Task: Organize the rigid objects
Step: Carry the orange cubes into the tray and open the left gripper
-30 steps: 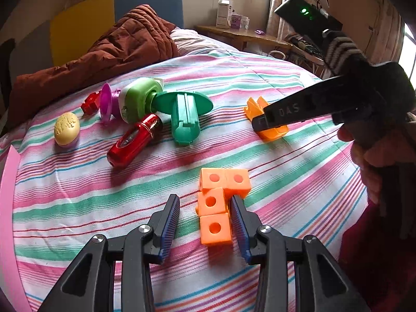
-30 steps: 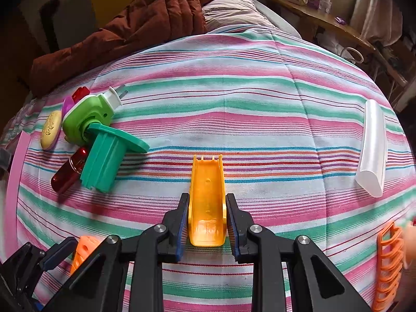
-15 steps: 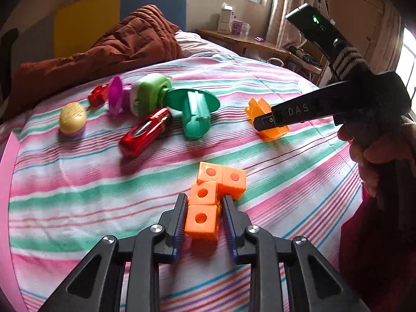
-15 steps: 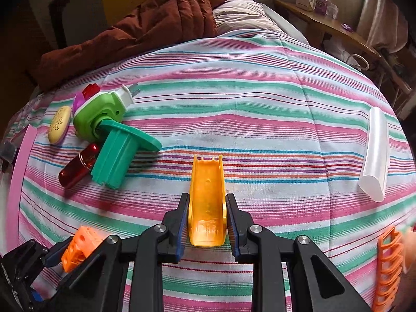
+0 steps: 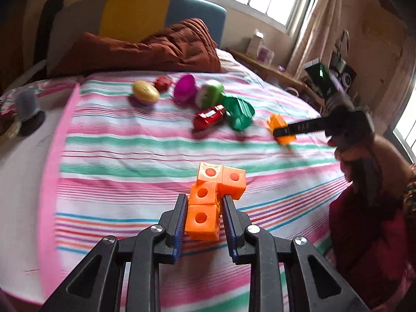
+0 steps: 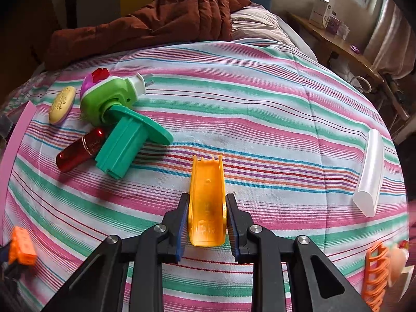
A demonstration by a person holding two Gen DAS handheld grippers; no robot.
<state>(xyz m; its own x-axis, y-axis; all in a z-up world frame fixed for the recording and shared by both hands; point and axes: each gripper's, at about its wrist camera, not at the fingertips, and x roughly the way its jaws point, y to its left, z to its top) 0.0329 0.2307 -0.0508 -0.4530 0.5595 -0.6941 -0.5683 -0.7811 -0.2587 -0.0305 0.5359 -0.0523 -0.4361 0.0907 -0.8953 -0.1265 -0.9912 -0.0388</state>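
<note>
Cubes first, in the left wrist view: the left hand-held gripper [image 5: 204, 217] clamps the nearest block of the orange cube cluster [image 5: 212, 195], which a second ago lay loose on the bed between wider jaws. The view has swung toward the bed's pink left edge [image 5: 56, 156] and is motion-blurred. Toys lie blurred near the bed's head end, with open striped sheet [image 5: 124, 161] between them and the cluster.

Right wrist view: the right hand-held gripper [image 6: 206, 215] stays closed on the yellow-orange chute [image 6: 206, 197], unchanged. The cube cluster [image 6: 22, 244] shows blurred at the left rim. A white piece [image 6: 370, 174] lies near the right edge; an orange rack [image 6: 375, 275] is cut off.
</note>
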